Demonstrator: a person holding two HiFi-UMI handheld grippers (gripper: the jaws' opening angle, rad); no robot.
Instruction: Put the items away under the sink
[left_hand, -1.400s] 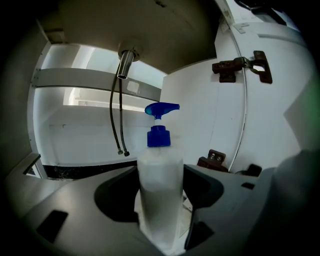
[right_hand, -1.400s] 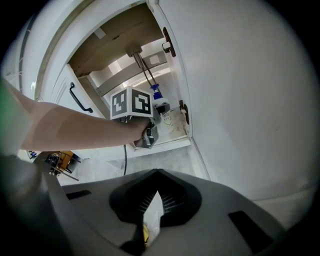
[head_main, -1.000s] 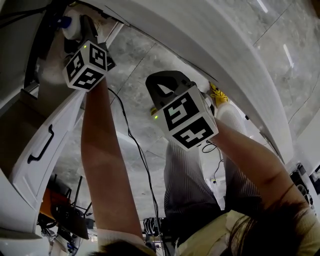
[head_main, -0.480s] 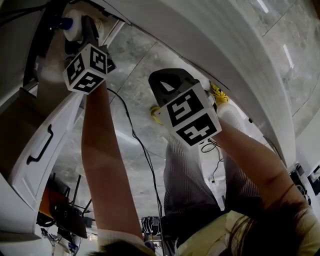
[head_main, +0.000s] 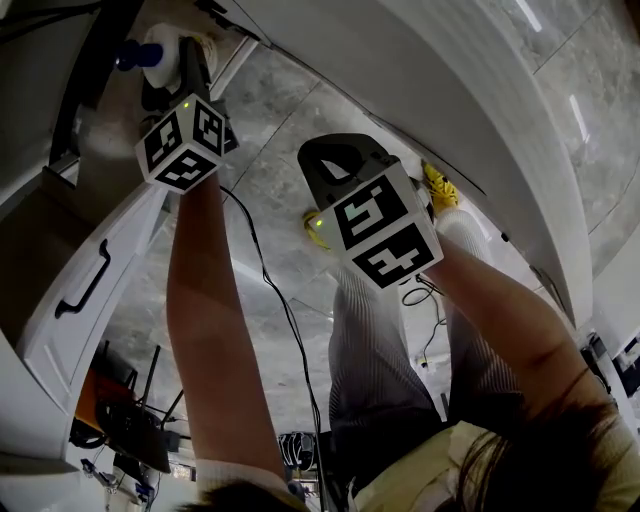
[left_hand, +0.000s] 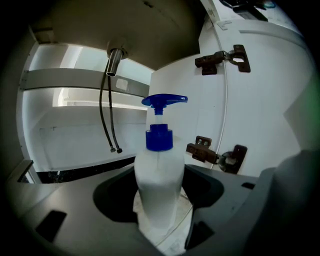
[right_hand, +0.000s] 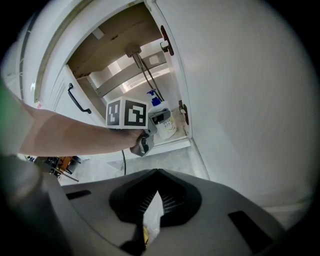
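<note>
Got the left claw (left_hand: 160, 171) squeezed in from both sides on a white plastic bottle with a blue pump top (left_hand: 159, 187), holding it upright inside the open white under-sink cabinet (left_hand: 75, 135), over toward the right-hand side. Can see two thin dark hoses (left_hand: 106, 110) dangling from the sink underside behind the bottle and well apart from it. Also two brown door hinges (left_hand: 216, 155) on the white panel to the right, the lower one just beside the bottle's shoulder. Can't call the bottle base as resting on the cabinet floor or hanging just off it. Over in the right gripper view, got the right claw (right_hand: 156, 171) pinched together at the tips with nothing in it, parked outside the cabinet, well apart from the bottle and pointed at the opening. From the head view, looking down at a grey marble floor (head_main: 290, 120) with a black cable (head_main: 278, 300) trailing across it, and a swung-open white cabinet door with a black handle (head_main: 125, 265) off to the left. Spotted a yellow shoe (head_main: 437, 187) down near the right claw too.
</note>
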